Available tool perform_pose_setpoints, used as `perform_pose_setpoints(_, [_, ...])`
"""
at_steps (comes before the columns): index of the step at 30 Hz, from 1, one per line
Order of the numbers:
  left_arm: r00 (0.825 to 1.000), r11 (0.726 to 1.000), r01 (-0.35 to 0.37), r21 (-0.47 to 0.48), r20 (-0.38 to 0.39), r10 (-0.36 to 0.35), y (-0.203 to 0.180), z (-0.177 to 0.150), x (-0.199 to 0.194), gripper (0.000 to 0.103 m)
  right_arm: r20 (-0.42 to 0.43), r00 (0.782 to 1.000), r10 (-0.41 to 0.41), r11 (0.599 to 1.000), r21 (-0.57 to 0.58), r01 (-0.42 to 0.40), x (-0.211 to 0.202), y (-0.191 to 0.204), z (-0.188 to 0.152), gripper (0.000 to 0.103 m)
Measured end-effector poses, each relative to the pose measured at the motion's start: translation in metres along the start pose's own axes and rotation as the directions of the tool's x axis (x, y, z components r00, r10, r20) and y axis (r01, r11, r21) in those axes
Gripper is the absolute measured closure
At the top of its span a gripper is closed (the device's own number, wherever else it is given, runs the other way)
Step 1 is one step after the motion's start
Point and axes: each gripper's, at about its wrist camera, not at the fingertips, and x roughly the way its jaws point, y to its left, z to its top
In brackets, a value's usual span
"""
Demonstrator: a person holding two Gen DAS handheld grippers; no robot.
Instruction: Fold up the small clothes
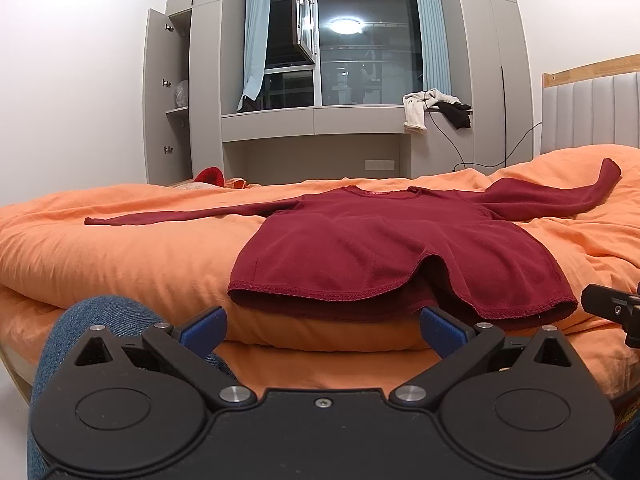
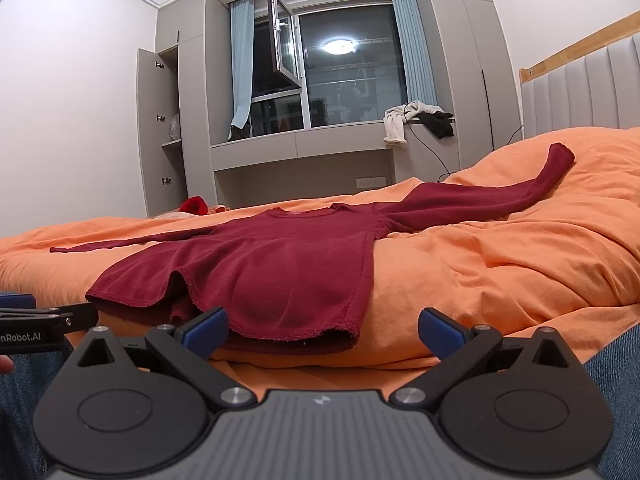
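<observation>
A dark red long-sleeved top (image 1: 380, 248) lies flat on the orange bedspread (image 1: 120, 252), hem toward me, both sleeves spread out to the sides. It also shows in the right wrist view (image 2: 272, 272). My left gripper (image 1: 322, 328) is open and empty, just short of the hem's middle. My right gripper (image 2: 323, 330) is open and empty, in front of the hem's right corner. The right gripper's tip shows at the left wrist view's right edge (image 1: 612, 308), and the left gripper at the right wrist view's left edge (image 2: 48, 316).
A padded headboard (image 1: 592, 108) stands at the right. A window ledge (image 1: 320, 118) with loose clothes (image 1: 432, 108) and an open wardrobe (image 1: 168, 100) are behind the bed. A red item (image 1: 210, 176) lies at the bed's far edge. My jeans-clad knee (image 1: 100, 320) is at lower left.
</observation>
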Motion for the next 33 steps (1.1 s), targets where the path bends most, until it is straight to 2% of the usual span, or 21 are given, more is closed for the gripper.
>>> perform_pose_setpoints(33, [1.0,1.0,-0.001,-0.01,-0.002,0.001,-0.0002,0.0004,-0.0021,0.0,0.003,1.0,-0.01,1.0,0.013,0.01,-0.0008,-0.0013,0.0001,0.0])
